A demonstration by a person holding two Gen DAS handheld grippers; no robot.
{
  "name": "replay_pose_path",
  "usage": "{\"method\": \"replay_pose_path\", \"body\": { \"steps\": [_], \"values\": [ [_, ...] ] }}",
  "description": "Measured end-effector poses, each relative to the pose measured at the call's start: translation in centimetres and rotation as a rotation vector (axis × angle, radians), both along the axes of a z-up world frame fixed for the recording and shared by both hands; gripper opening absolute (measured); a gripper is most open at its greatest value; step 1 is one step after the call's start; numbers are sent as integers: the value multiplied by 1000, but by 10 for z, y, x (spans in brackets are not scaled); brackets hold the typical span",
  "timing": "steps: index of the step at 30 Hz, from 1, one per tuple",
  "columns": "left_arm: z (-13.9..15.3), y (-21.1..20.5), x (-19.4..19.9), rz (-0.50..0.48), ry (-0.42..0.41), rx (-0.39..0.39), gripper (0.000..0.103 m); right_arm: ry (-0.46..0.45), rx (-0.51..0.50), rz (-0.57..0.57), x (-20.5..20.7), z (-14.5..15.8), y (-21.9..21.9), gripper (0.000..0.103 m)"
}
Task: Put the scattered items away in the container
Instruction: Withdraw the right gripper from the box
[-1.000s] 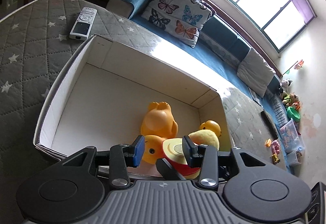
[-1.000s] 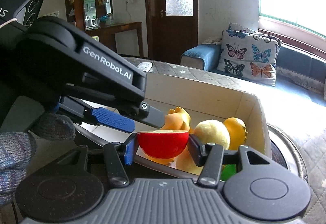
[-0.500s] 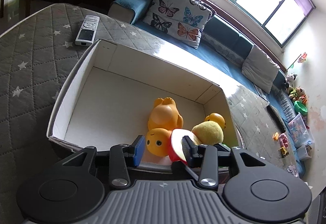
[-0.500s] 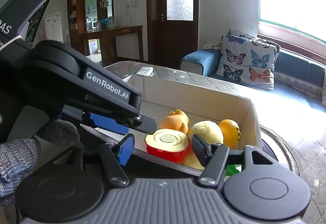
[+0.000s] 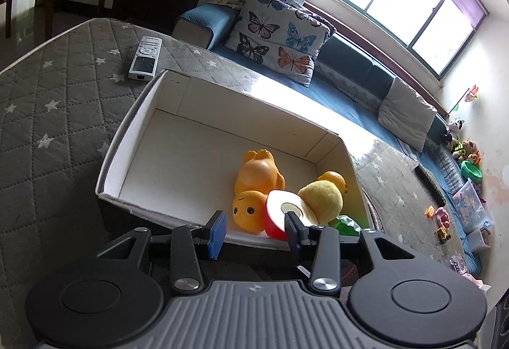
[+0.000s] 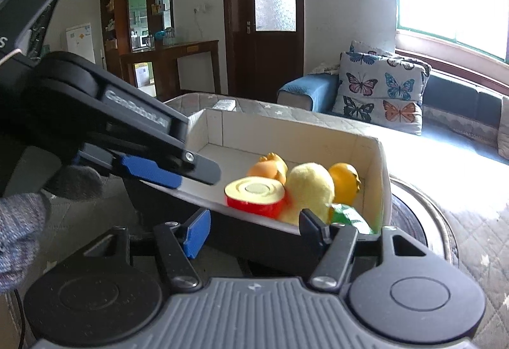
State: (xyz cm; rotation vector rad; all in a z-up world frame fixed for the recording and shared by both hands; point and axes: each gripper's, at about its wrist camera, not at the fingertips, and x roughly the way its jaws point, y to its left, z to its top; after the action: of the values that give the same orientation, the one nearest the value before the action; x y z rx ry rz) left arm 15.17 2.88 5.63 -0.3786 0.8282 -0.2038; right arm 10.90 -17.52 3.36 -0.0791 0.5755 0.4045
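Since a second ago the red apple half [image 6: 254,196] has been released and the right gripper [image 6: 251,229] drawn back; its jaws, having just been opening, are parted and empty. The half lies just beyond the fingertips, cut face up, cream with a pale core, inside the white box [image 6: 378,164], against the yellow plush [image 6: 310,190].

Right tongs [image 6: 254,229] parted, empty, left tongs [image 5: 254,229] apparently parted too, gloved hand [image 6: 19,222]
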Motion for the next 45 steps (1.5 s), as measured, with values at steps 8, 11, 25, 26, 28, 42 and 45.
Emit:
{"method": "replay_pose_path", "body": {
  "steps": [8,11,25,26,28,42,45],
  "values": [
    [0,-4,-26,12,-58,49,43,31,23,-28,-13,-4,-8,74],
    [-2,-5,-34,1,-70,50,43,39,19,-34,-18,-6,-10,80],
    [-20,-14,-63,-10,-90,147,43,34,6,-67,-41,-6,-10,103],
    [-20,-16,-66,-9,-96,171,43,38,8,-70,-42,-6,-10,103],
    [-22,-21,-70,-7,-101,223,43,47,14,-80,-44,-8,-11,103],
    [-29,-34,-85,-18,-104,257,43,85,32,-118,-56,-21,-17,103],
    [-32,-39,-87,-24,-103,268,43,94,38,-135,-58,-25,-21,103]
  ]
}}
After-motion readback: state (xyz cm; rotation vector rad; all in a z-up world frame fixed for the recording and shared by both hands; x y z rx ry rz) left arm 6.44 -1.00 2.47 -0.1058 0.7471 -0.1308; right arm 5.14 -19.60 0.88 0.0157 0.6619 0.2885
